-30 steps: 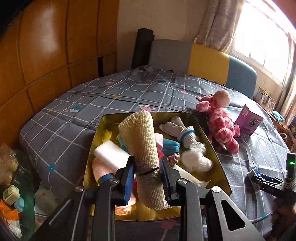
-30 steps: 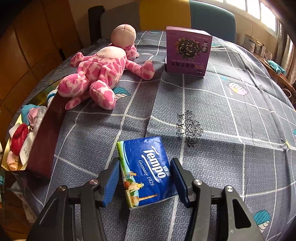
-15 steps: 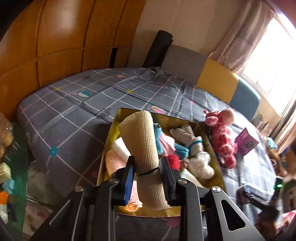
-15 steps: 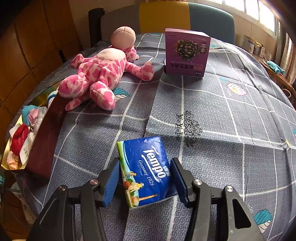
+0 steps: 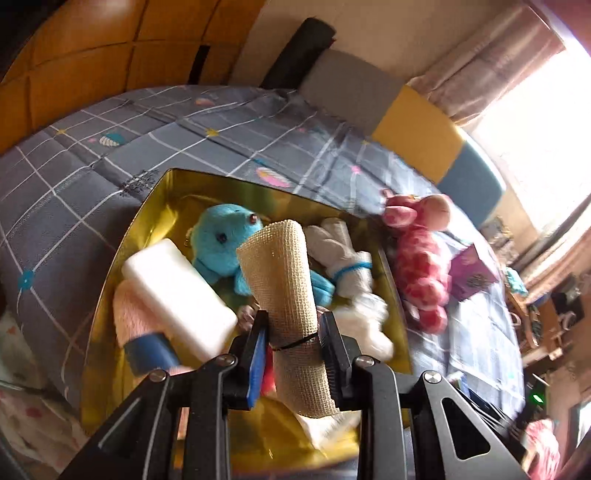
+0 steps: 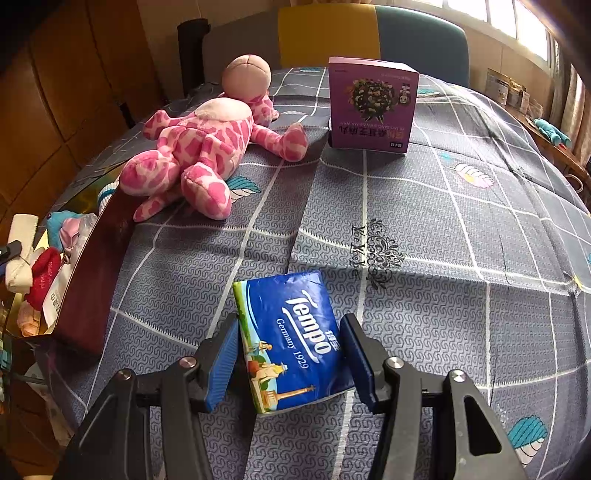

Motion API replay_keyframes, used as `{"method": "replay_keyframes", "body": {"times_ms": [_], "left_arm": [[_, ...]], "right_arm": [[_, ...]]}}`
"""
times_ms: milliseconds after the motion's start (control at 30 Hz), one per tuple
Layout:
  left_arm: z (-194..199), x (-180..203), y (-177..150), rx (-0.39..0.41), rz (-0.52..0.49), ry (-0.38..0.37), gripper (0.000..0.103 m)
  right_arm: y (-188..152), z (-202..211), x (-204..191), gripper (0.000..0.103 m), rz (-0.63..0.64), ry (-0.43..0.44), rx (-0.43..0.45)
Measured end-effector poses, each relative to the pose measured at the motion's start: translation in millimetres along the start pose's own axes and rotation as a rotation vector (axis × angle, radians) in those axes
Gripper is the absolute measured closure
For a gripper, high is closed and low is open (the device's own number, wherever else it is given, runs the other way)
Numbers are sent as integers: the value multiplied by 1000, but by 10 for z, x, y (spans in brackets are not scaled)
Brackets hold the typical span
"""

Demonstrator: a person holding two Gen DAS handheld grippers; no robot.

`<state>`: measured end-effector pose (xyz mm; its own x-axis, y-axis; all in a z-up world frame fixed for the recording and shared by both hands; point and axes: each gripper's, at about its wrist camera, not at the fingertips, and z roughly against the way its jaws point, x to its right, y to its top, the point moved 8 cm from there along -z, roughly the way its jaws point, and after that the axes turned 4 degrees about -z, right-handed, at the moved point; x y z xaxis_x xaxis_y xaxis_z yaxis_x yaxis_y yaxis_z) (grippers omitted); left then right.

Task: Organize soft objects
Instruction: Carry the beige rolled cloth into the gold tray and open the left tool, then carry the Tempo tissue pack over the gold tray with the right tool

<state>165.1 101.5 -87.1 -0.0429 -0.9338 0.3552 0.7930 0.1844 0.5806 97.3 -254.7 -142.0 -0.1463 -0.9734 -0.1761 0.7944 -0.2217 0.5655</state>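
Note:
My left gripper (image 5: 293, 338) is shut on a beige mesh roll (image 5: 284, 295) tied with a black band, held above the gold tray (image 5: 155, 195). The tray holds a blue plush (image 5: 221, 240), a white foam block (image 5: 177, 295), a pink cloth (image 5: 129, 317), white socks (image 5: 347, 258) and other soft items. My right gripper (image 6: 291, 354) is shut on a blue Tempo tissue pack (image 6: 291, 332) that rests on the grey bedcover. A pink spotted plush (image 6: 199, 147) lies beside the tray (image 6: 92, 266); it also shows in the left wrist view (image 5: 417, 258).
A purple box (image 6: 373, 107) stands upright behind the plush, also in the left wrist view (image 5: 472, 273). A grey, yellow and blue headboard (image 6: 369, 33) is at the far edge. Wooden panels (image 5: 92, 55) stand on the left. Shelves with clutter (image 6: 517, 96) are at right.
My left gripper with the mesh roll has moved up and tilted over the tray, so the blue plush and foam block now show. The right gripper and tissue pack have barely moved.

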Motion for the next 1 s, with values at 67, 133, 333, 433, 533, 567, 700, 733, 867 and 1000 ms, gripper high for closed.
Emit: {"method": "replay_keyframes", "body": {"times_ms": [67, 133, 333, 433, 533, 567, 700, 733, 867, 1000], "left_arm": [[-177, -59, 18, -16, -5, 41, 70], [-317, -104, 1, -35, -50, 110, 66], [-313, -138, -88, -29, -110, 211, 37], [-210, -149, -124, 5, -131, 243, 32], [-108, -147, -155, 36, -154, 272, 26], [-86, -157, -143, 42, -158, 281, 24], [38, -135, -172, 62, -164, 297, 19], [63, -130, -180, 67, -163, 299, 19], [195, -111, -193, 97, -161, 318, 17], [321, -74, -207, 125, -173, 341, 6]], "right_arm": [[1, -4, 3, 48, 2, -1, -1], [2, -7, 2, 48, 3, -3, -4], [5, -24, -11, 48, 8, -10, -11], [4, -25, -13, 48, 7, -12, -11], [3, -26, -14, 48, 8, -14, -11], [2, -27, -15, 48, 7, -15, -10], [2, -25, -16, 48, 9, -17, -9], [1, -26, -16, 48, 9, -17, -8], [1, -21, -17, 48, 9, -19, -6], [0, -15, -13, 48, 6, -23, -1]]}}
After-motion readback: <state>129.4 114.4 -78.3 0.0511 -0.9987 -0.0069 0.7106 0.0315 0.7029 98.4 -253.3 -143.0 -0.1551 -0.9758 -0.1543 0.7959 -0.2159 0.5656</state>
